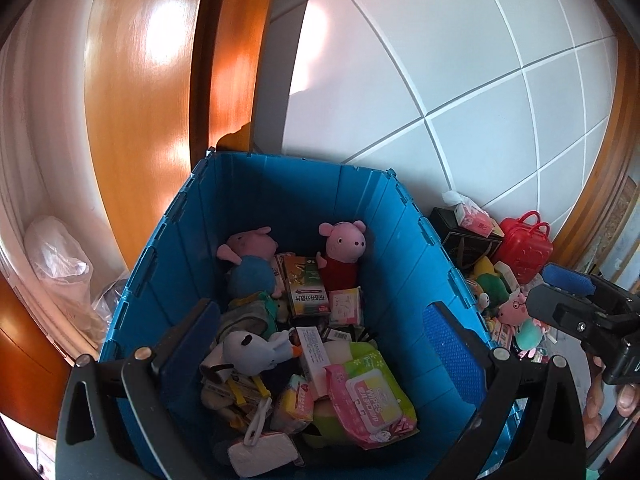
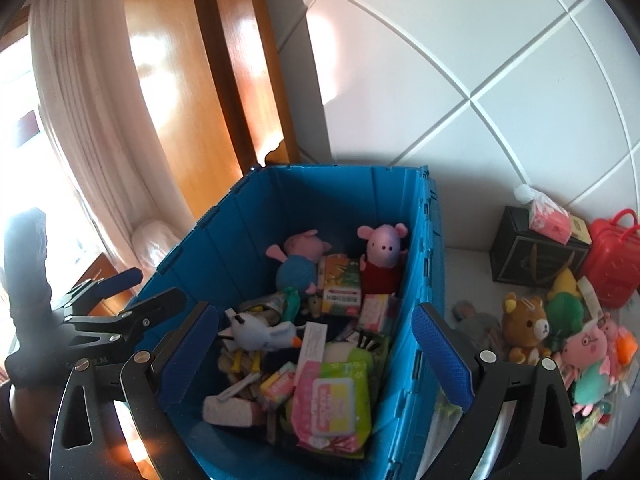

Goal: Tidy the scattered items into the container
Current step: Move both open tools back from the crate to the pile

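A blue crate (image 1: 404, 216) stands open and holds two pink pig plush toys (image 1: 344, 248), a white goose plush (image 1: 248, 350), a wipes pack (image 1: 372, 404) and several small boxes. My left gripper (image 1: 324, 344) hovers over it, open, with nothing between its pads. My right gripper (image 2: 318, 344) is open above the crate's (image 2: 256, 216) right side, also empty. It shows in the left wrist view at the right edge (image 1: 556, 290). Scattered to the right lie a brown bear plush (image 2: 524, 328), a pig plush with glasses (image 2: 588, 344) and a green plush (image 2: 564, 312).
A black box (image 2: 532, 256) with a tissue pack (image 2: 548, 216) on top and a red toy suitcase (image 2: 612, 264) stand behind the scattered toys. A wooden door (image 1: 140, 80) and a plastic bag (image 1: 60, 272) are left of the crate. A white panelled wall (image 2: 480, 60) runs behind.
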